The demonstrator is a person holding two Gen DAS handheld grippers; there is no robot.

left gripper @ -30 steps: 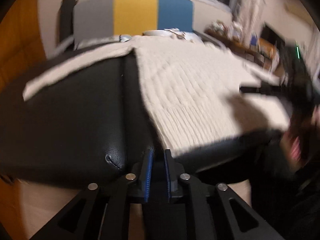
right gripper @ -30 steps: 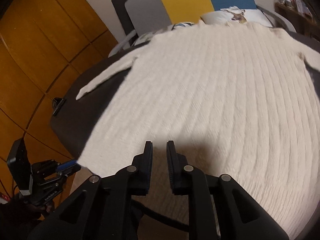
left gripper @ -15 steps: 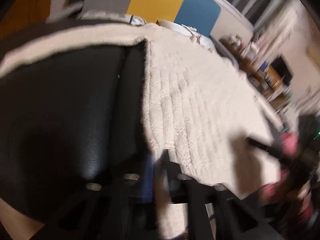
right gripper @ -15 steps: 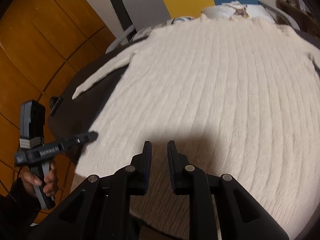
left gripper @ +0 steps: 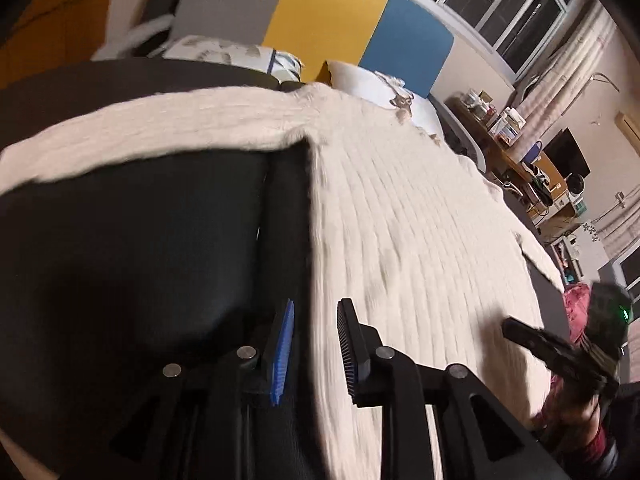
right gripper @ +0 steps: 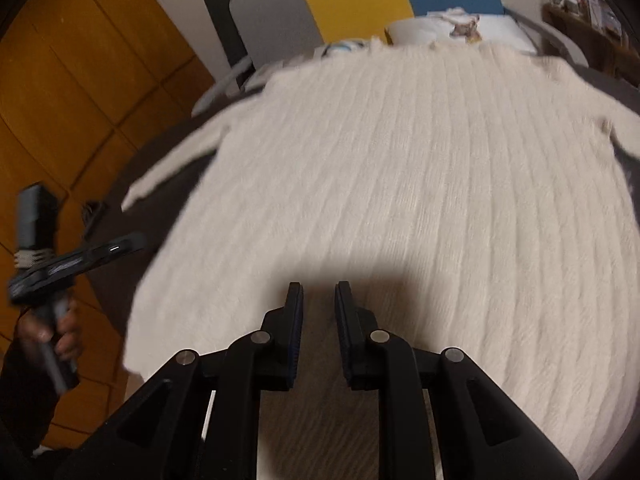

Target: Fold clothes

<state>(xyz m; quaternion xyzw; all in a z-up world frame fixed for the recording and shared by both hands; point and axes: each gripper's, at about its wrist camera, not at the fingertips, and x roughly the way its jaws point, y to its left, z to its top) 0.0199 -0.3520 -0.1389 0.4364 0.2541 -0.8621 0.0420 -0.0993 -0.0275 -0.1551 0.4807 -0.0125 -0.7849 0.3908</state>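
Observation:
A cream ribbed knit sweater [left gripper: 400, 220] [right gripper: 400, 160] lies flat on a black padded surface [left gripper: 140, 240]. Its one sleeve [left gripper: 160, 128] [right gripper: 172, 168] stretches out to the left over the black. My left gripper [left gripper: 316, 304] hovers over the sweater's left side edge, its jaws opening, with nothing pinched between them. It also shows at the left in the right wrist view, as the left gripper [right gripper: 80, 260] held by a hand. My right gripper [right gripper: 318, 286] hangs over the sweater's lower middle with a narrow empty gap, casting a shadow on the knit.
Pillows [right gripper: 452, 24] lie past the sweater's collar, before a grey, yellow and blue headboard [left gripper: 328, 28]. Orange wooden panels [right gripper: 80, 80] stand at the left. A cluttered desk [left gripper: 520, 152] and windows are at the far right. Light wooden floor shows below the surface's near edge.
My left gripper has swept from the black surface's near corner to the sweater's side edge, and its jaws stand wider. In the right view it has risen into sight at the left.

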